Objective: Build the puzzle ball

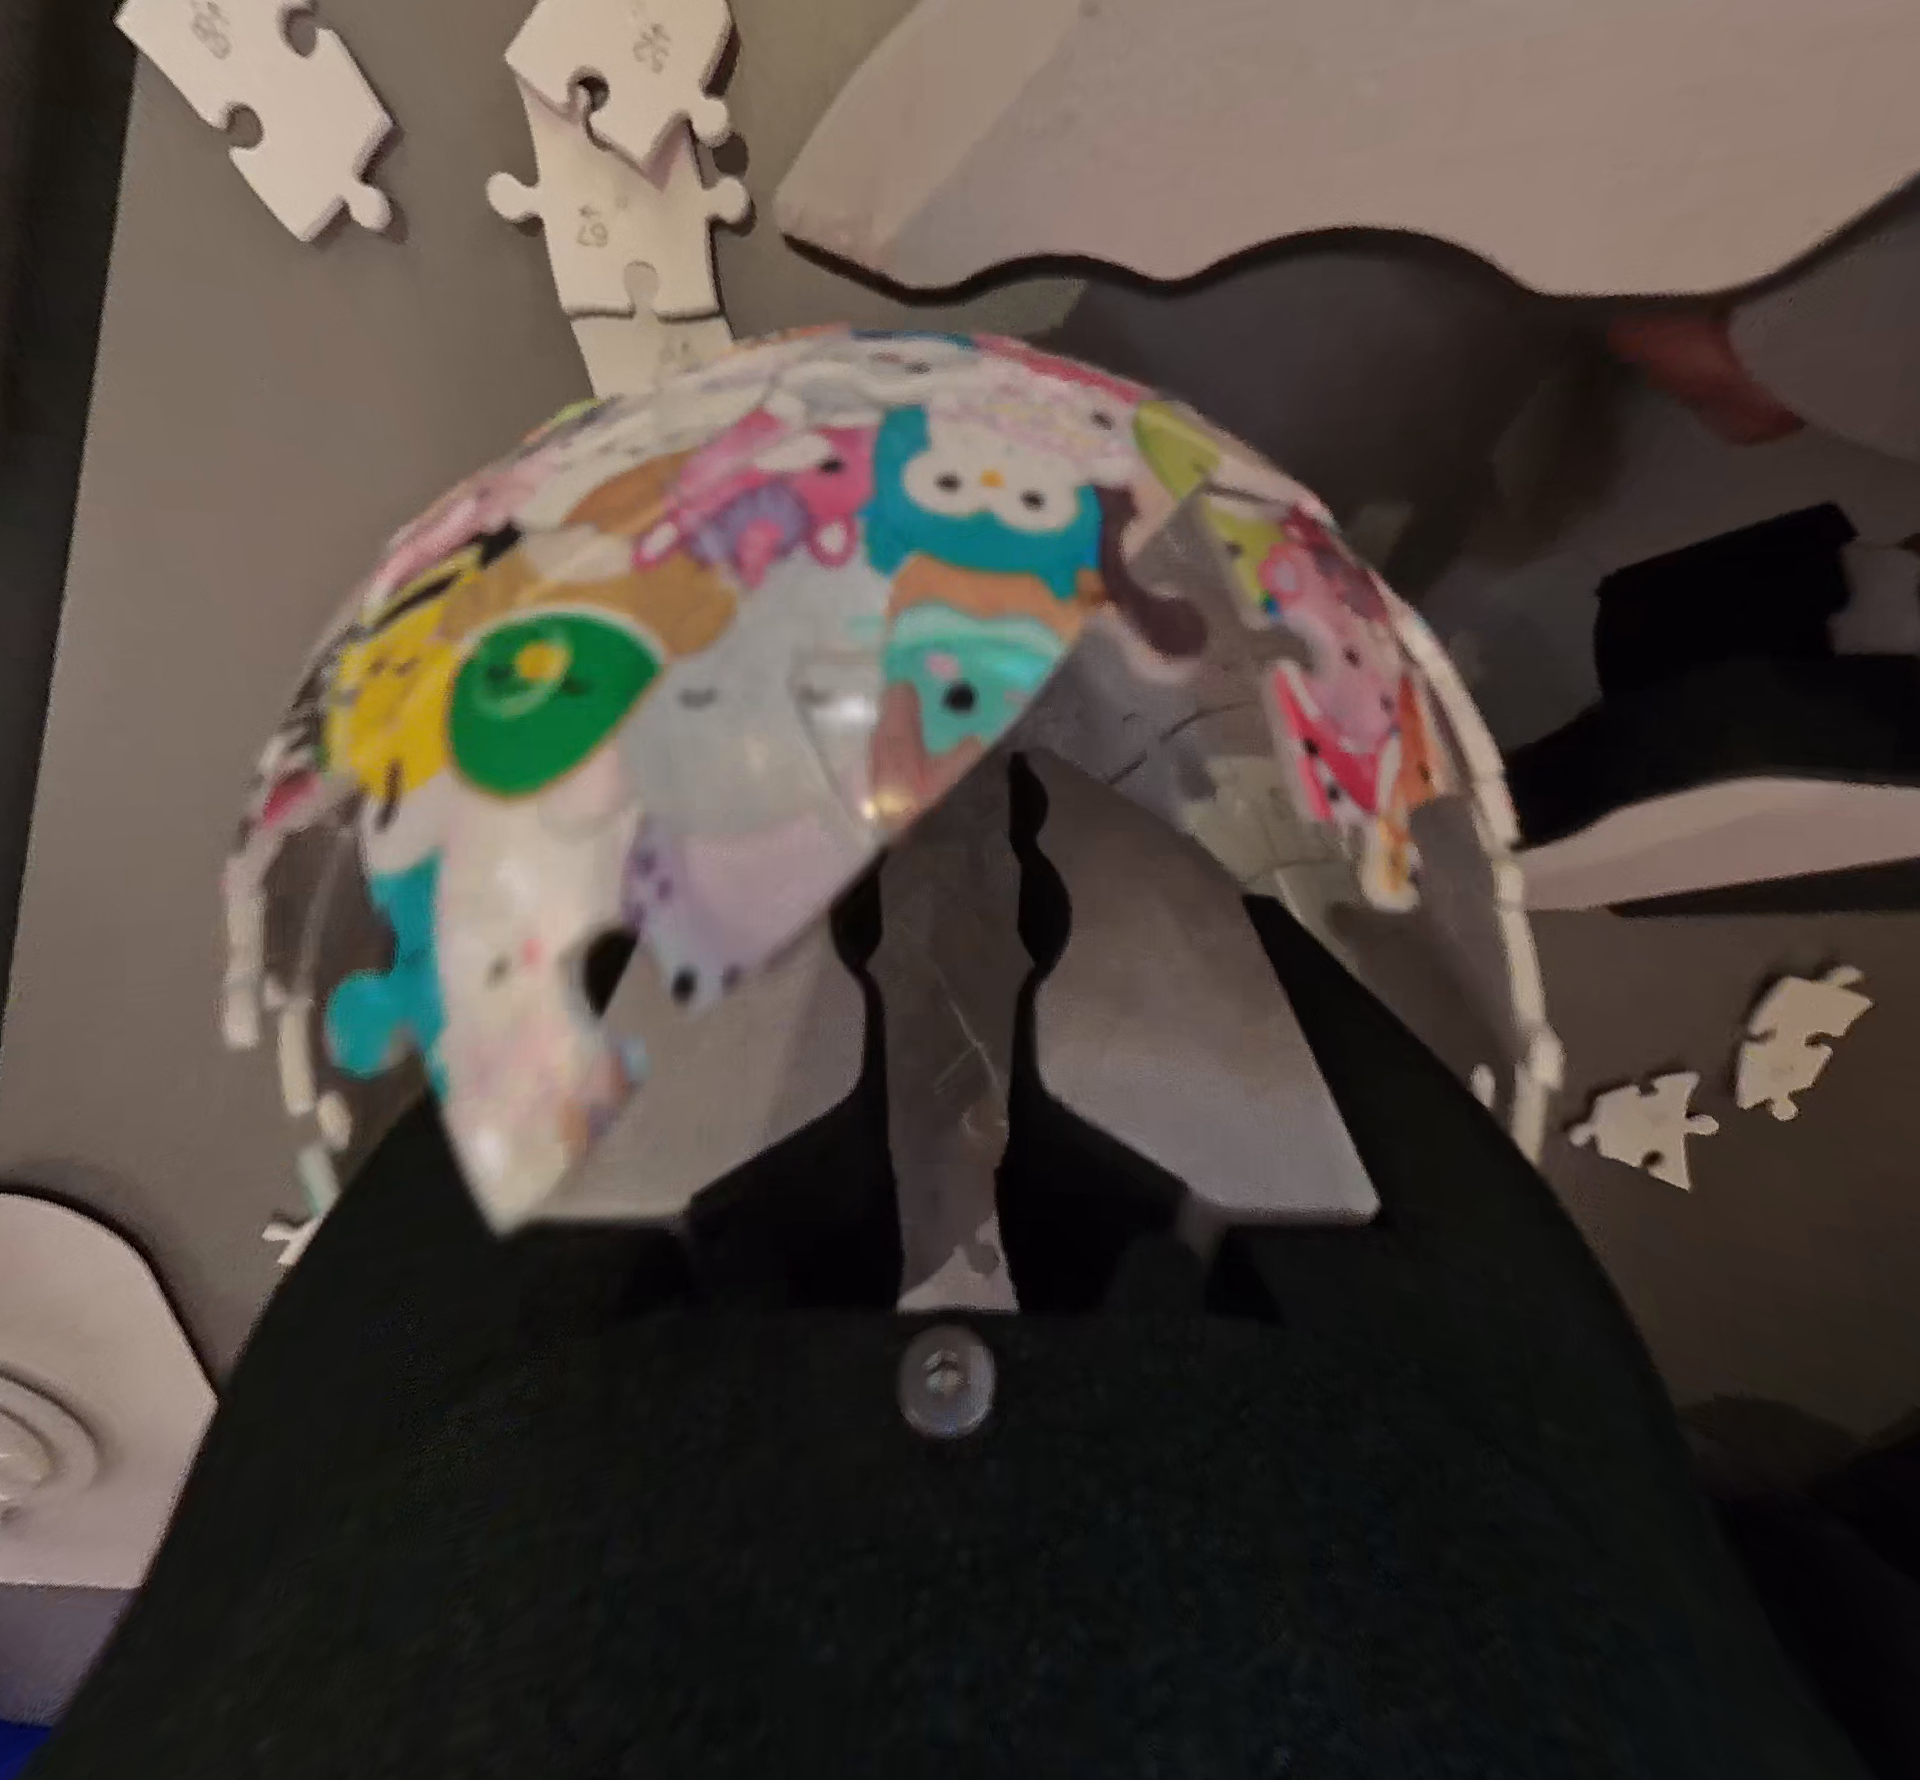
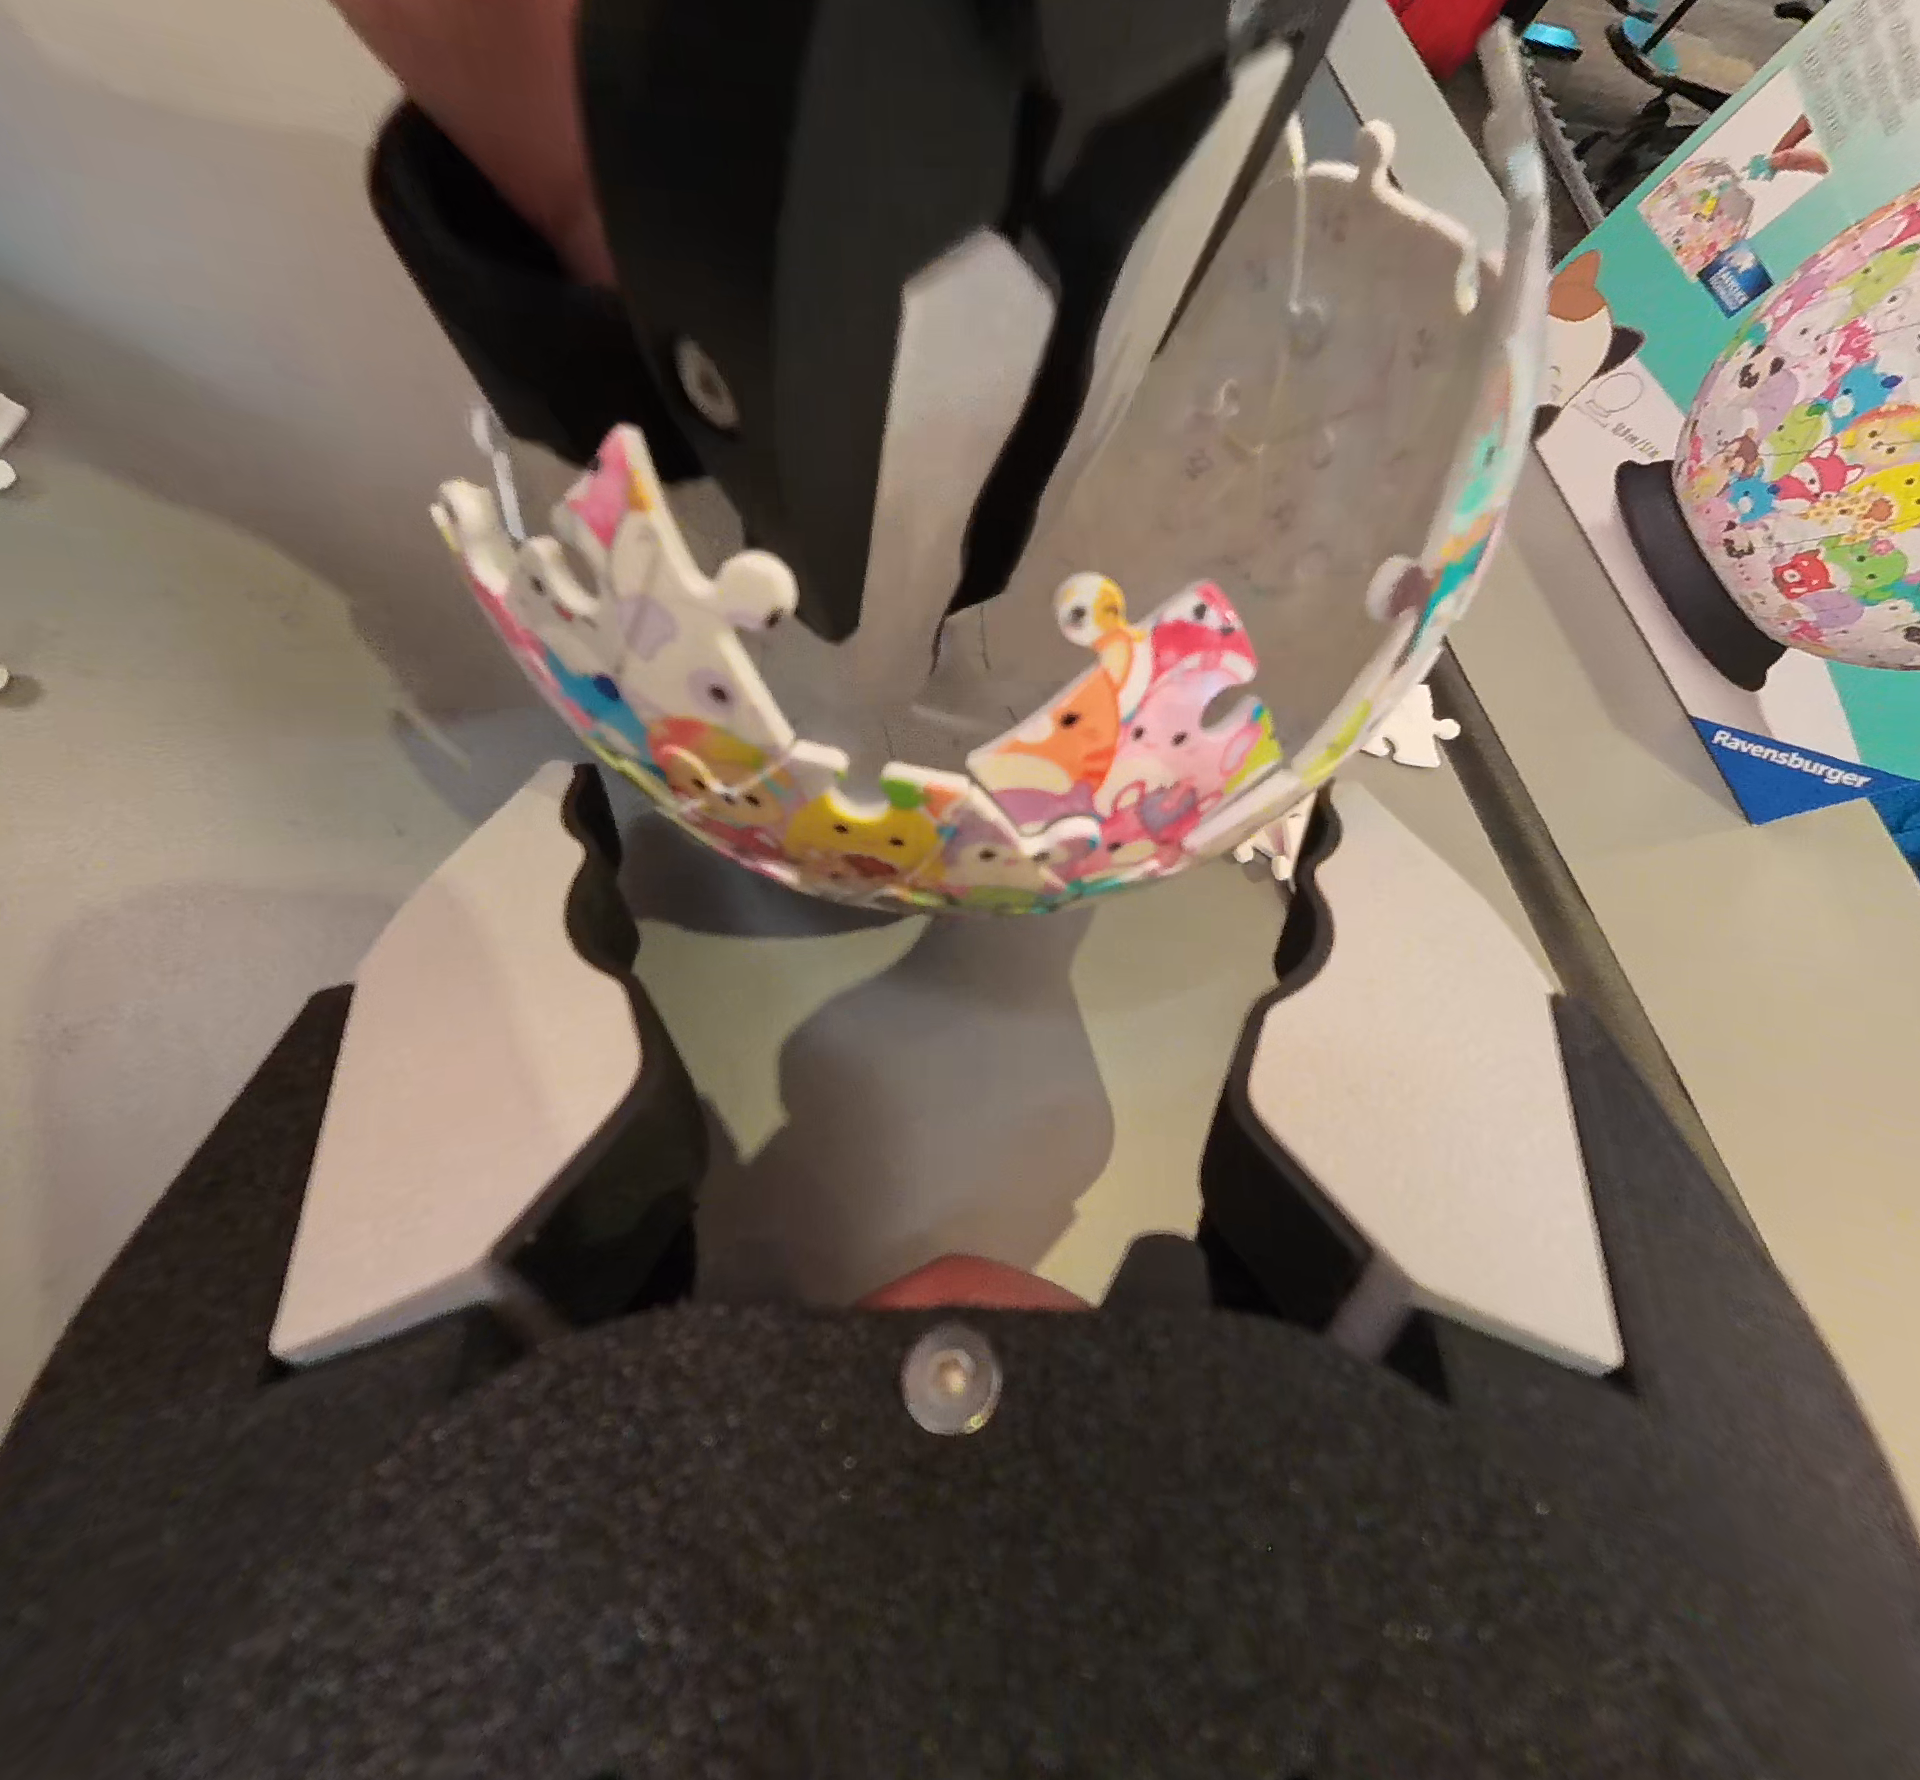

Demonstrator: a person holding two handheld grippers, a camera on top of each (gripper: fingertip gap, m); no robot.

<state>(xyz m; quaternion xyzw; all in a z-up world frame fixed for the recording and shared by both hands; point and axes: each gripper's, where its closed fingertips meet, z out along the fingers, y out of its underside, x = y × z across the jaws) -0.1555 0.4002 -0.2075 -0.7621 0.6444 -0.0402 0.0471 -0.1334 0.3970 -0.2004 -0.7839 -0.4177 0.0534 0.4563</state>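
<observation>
A: So, where's the ball (image 1: 831, 691)?

B: Half built, a curved shell of coloured pieces, up off the table (image 2: 208, 795). The left gripper (image 1: 1023, 795) has it: in the left wrist view its two fingers are drawn together with only a thin slit between them, and the shell's edge sits right at the tips, arching over them like a dome.

A: And from the other side?

B: The right wrist view looks into the shell (image 2: 1039, 743) like a bowl. The left gripper (image 2: 894, 650) comes down from above, its fingers reaching inside, tips pressed near the bottom wall where a gap in the rim shows. A hand (image 2: 447, 16) holds that tool at the top left.

A: Is the right gripper (image 2: 935, 857) on anything?

B: No, its fingers stand wide apart, one on each side just below the shell, nothing between them. I can't tell if the tips touch the shell's underside.

A: Loose pieces?

B: Several lie white side up on the grey table in the left view: one piece (image 1: 255, 57) at the top left, a joined strip (image 1: 623, 130) beside it running down behind the dome, and two small ones (image 1: 1725, 1086) at the right.

A: Anything else?

B: A box (image 2: 1766, 483) with a picture of the finished ball stands at the right edge of the table in the right view
</observation>
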